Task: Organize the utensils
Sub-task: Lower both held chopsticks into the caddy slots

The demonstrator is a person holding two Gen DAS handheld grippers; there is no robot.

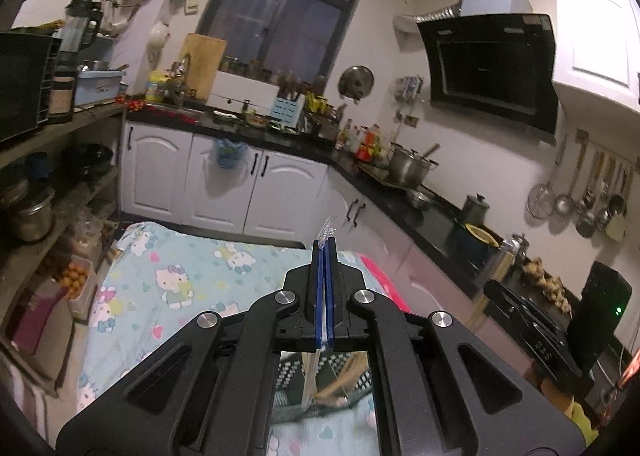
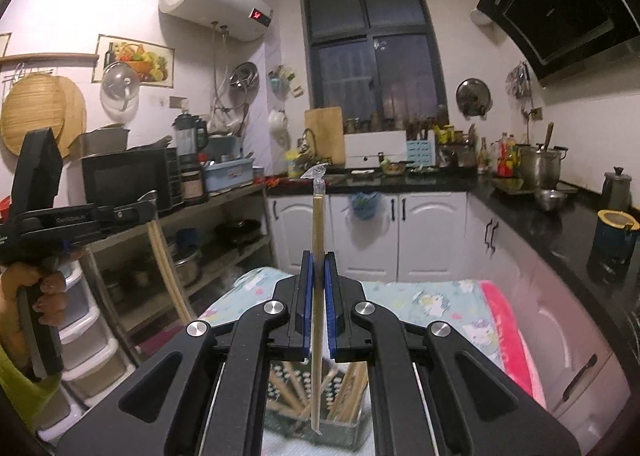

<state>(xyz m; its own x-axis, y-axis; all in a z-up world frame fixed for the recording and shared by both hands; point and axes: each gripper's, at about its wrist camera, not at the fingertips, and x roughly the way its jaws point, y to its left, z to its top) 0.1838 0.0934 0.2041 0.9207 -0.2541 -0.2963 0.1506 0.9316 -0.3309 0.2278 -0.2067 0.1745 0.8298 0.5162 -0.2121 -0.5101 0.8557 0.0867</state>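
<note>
Night-time kitchen, cartoon-print cloth (image 1: 168, 268) spread underneath. Directly above the mesh basket (image 2: 280, 422): sleeved chopsticks (image 2: 319, 216), upright, lower end hanging just over the loose chopsticks already in the basket, crimped plastic tip well above it. Clamped mid-length by the right gripper (image 2: 319, 260), blue pads pressed on either side of the sleeve. Up and to the left of the basket: second sleeved pair (image 2: 170, 276), dangling clear of it, pinched near the top by the left gripper (image 1: 325, 252), jaws fully together with only a clear plastic tip poking out ahead. Behind that gripper, a hand (image 2: 36, 288) wrapped round the grip.

Judged step: carrying, one wrapped pair per gripper, neither yet set down; sorting barely under way. Destination not visible, so cannot tell whether into the basket or out of it. Next move, by this reading: keep both grips firm against sleeve slip, hold the pairs apart to avoid tangling, then lower one at a time, tip first, before easing the pads off.
</note>
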